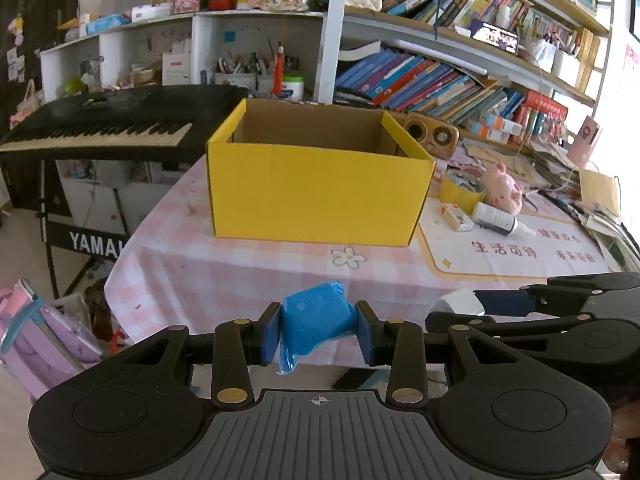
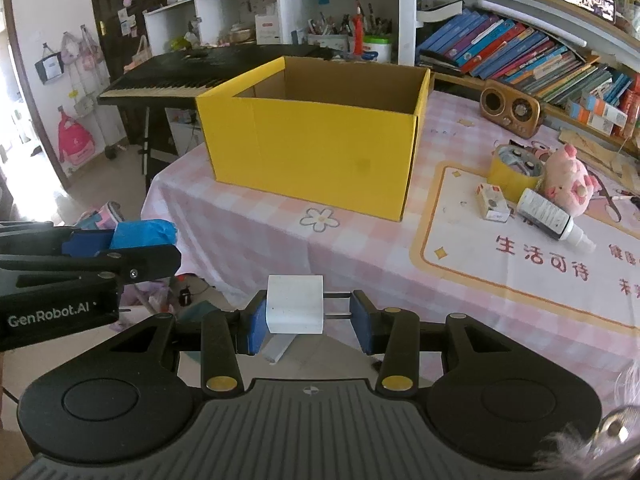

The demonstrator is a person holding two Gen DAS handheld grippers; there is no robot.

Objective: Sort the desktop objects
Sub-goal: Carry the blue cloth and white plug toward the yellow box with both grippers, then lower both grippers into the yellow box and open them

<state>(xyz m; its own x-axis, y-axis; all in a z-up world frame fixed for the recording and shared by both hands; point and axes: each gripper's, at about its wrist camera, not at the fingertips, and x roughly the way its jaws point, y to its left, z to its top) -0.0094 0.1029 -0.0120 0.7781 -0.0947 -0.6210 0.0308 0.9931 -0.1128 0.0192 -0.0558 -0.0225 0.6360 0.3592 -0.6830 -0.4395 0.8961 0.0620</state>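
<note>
- Left tongs [image 1: 318,330] were closed on a crinkled blue plastic-wrapped packet [image 1: 318,316], held off the near edge of the counter [image 1: 224,272].
- Right tongs [image 2: 308,320] were part closed around a white cube-shaped plug adapter [image 2: 295,304]; its metal prongs met the right pad [image 2: 362,322].
- An open yellow cardboard box [image 1: 316,196] stood on the counter's pink checked cloth, ahead of both tongs.
- A pink plush pig [image 2: 568,180], a yellow tape roll [image 2: 512,176] and a white spray bottle [image 2: 548,216] lay right of the box.

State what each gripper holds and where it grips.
Left gripper pinches a blue packet by its two sides. Right gripper holds a white plug: body against one pad, prongs against the other.
</note>
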